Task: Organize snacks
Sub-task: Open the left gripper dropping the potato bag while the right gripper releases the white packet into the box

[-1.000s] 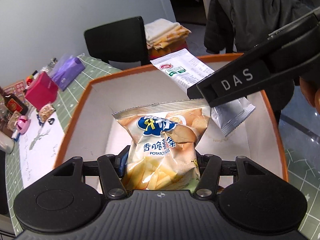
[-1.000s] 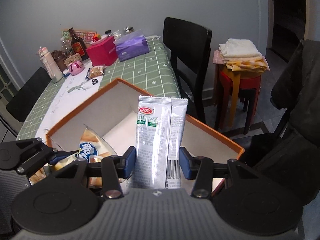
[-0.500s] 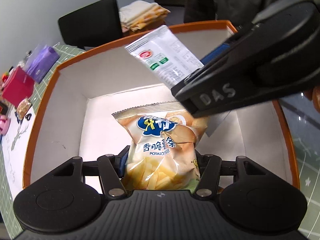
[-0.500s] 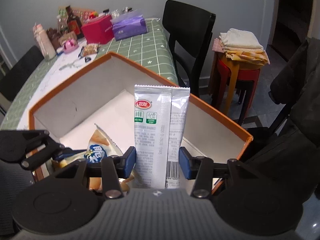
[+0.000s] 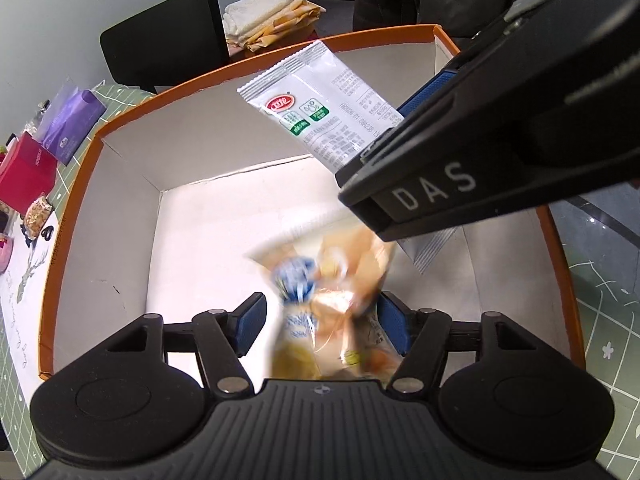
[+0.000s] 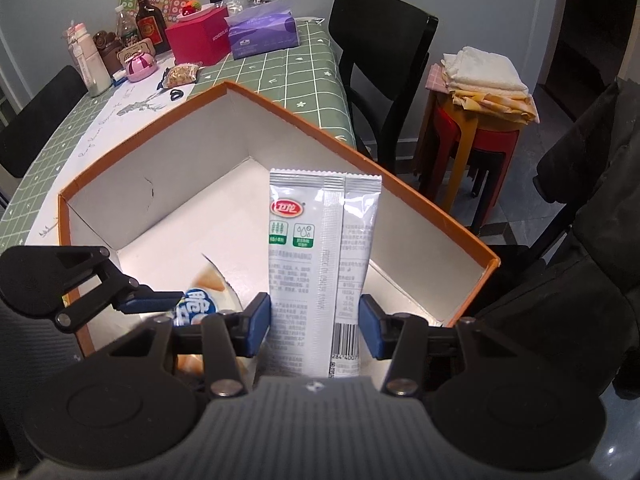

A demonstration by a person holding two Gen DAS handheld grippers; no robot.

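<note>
Step in hand: dropping snacks into the orange-rimmed cardboard box (image 6: 400, 196). Left gripper (image 5: 320, 322) spread wide; potato-stick bag (image 5: 332, 296) blurred between its fingers, apparently falling free toward the box floor. Right gripper (image 6: 316, 322) clamps a silver snack sachet (image 6: 320, 248) upright over the box, toward 3 o'clock in the left view. Next, probably: lower the sachet, release beside the bag.

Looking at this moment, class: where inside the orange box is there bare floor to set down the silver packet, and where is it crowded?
Bare: the white floor of the orange box along its far walls and corner, beyond the potato sticks bag. Crowded: the near side, where the bag lies blurred between the opened left gripper fingers and the right gripper holds the silver packet.
</note>
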